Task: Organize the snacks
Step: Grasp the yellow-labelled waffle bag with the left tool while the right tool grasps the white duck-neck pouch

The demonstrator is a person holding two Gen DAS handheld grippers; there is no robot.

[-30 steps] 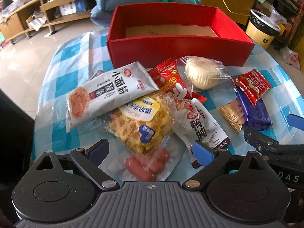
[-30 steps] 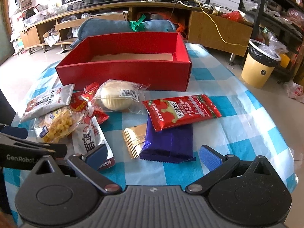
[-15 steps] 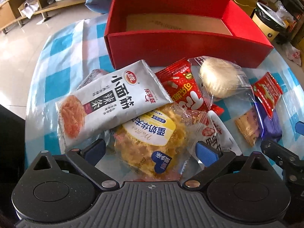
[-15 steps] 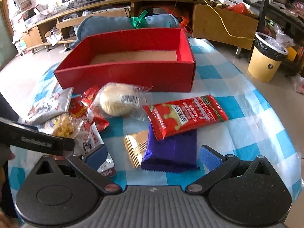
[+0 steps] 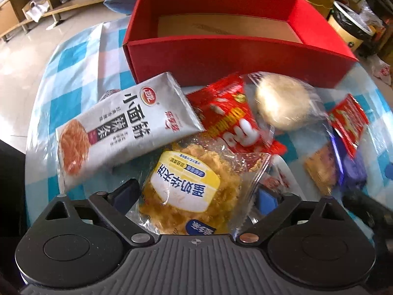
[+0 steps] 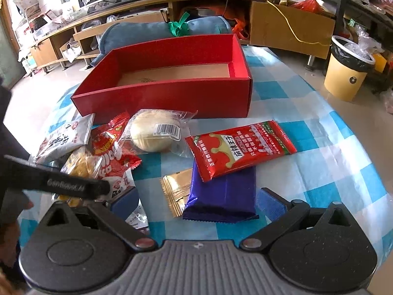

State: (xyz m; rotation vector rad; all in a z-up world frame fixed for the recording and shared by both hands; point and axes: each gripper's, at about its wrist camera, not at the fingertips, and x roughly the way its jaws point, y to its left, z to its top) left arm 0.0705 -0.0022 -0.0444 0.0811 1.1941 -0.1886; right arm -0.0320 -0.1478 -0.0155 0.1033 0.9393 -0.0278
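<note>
The red box (image 5: pixel 221 59) (image 6: pixel 159 100) stands open at the back of the table. In front of it lies a heap of snacks. My left gripper (image 5: pixel 196 196) straddles the yellow crispy cake pack (image 5: pixel 191 189) (image 6: pixel 81 164); its jaws are closing, and the pads stand beside the wrapper's edges without visibly pressing. Behind it lie a white-grey pack (image 5: pixel 127 120), a red pack (image 5: pixel 228 120) and a wrapped round bun (image 5: pixel 282 103) (image 6: pixel 152 132). My right gripper (image 6: pixel 197 201) hangs open above the purple pack (image 6: pixel 221 196) and the gold sachet (image 6: pixel 176 191). A red strip pack (image 6: pixel 240 147) rests on the purple pack.
The table wears a blue-and-white checked cloth (image 6: pixel 307 172) and drops off at the right. A blue cushion (image 6: pixel 147 32) lies behind the box. A yellow bin (image 6: pixel 346 73) stands on the floor at the right. A hand (image 6: pixel 9 221) shows at the left edge.
My left gripper has come forward and down over the yellow cake pack, which now sits between its fingers; the sausage pack has dropped out of view. The right gripper has hardly moved.
</note>
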